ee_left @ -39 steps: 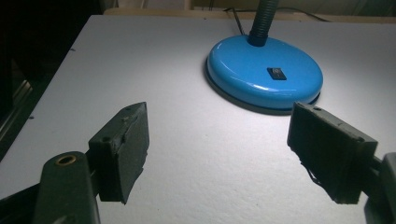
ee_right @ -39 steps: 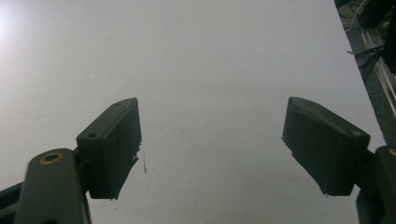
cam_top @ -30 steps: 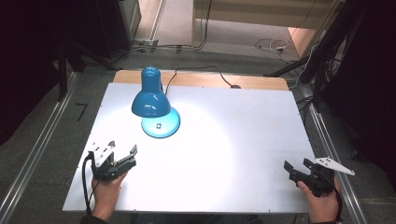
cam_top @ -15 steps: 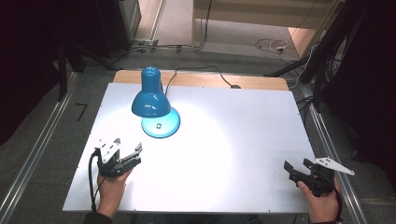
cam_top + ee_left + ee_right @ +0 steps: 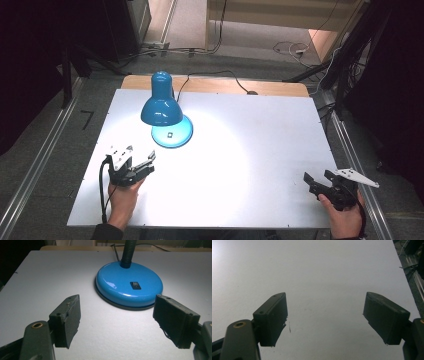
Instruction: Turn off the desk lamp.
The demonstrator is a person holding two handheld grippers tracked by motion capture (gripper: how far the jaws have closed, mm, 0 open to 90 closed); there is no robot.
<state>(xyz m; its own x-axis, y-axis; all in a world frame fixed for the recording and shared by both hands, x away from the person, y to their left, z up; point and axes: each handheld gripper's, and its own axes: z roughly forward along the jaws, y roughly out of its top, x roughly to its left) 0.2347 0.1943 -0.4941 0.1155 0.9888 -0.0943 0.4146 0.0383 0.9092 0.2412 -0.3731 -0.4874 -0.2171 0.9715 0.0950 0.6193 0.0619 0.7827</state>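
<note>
A blue desk lamp stands lit at the back left of the white table, its shade bent down over its round base. In the left gripper view the base shows a black rocker switch and a black gooseneck. My left gripper is open, a short way in front of the base and pointing at it. Near the table's front right corner my right gripper is open with nothing between its jaws; in the right gripper view the gripper faces bare table.
The lamp's black cord runs off the back edge over a wooden strip. Metal rails flank the table on both sides. Cables lie on the floor beyond. A bright pool of light covers the table's middle.
My left gripper has moved forward and to the right, closer to the lamp's base. The right gripper has stayed put.
</note>
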